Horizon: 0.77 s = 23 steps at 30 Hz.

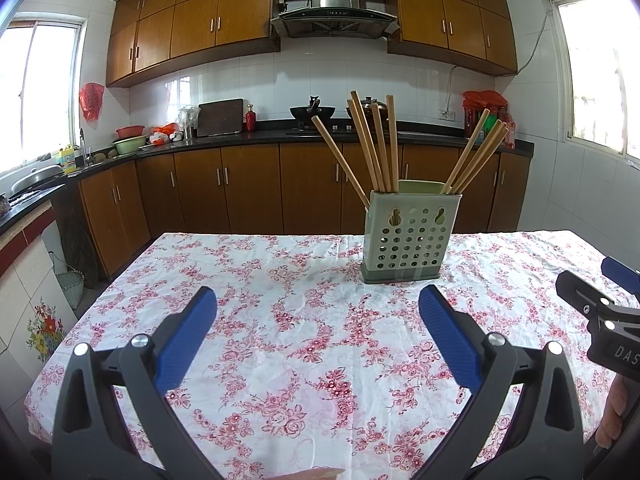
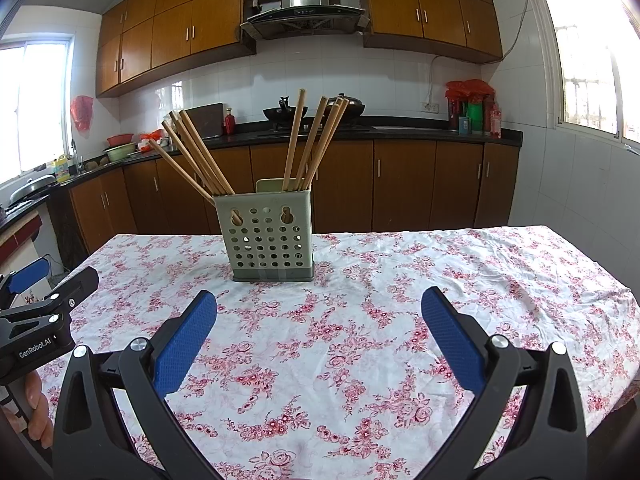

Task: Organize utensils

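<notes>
Here, chopsticks (image 2: 192,152) upright-ish, splayed in holder (image 2: 268,236)

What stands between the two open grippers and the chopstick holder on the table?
Nothing visible does. Only bare floral tablecloth lies between the left gripper, the right gripper and the perforated chopstick holder. Both grippers are open and empty.

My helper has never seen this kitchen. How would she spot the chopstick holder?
Find the table with the pink flowered cloth. The holder is the only thing standing on it, toward the far edge: a pale green box with round holes, with wooden chopsticks fanning out of it.
</notes>
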### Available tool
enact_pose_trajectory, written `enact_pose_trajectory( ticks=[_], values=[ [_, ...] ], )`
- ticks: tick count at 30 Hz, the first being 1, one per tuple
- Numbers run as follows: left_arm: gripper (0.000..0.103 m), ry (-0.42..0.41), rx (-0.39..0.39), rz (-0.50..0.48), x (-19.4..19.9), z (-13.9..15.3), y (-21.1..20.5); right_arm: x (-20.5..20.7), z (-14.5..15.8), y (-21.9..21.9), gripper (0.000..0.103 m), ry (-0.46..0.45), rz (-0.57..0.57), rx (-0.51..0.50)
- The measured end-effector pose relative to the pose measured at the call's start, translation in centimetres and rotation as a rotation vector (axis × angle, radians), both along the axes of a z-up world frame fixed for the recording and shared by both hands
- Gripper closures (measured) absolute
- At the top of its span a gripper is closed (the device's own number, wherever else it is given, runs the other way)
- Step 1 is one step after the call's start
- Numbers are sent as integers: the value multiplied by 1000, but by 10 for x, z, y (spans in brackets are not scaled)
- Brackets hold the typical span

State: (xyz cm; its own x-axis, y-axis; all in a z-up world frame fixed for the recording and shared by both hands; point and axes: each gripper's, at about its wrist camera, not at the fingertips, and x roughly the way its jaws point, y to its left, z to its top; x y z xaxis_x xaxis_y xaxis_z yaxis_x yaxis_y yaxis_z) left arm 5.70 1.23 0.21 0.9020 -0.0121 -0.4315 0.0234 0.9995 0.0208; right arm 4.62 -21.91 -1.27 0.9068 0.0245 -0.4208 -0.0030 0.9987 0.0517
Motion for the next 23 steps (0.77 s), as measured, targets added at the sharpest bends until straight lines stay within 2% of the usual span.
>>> enact_pose_trajectory(
  ticks=[23],
  values=[
    [4, 4, -4, 19, 1, 1, -3, 0, 1, 1, 2, 0, -2, 3]
  ],
)
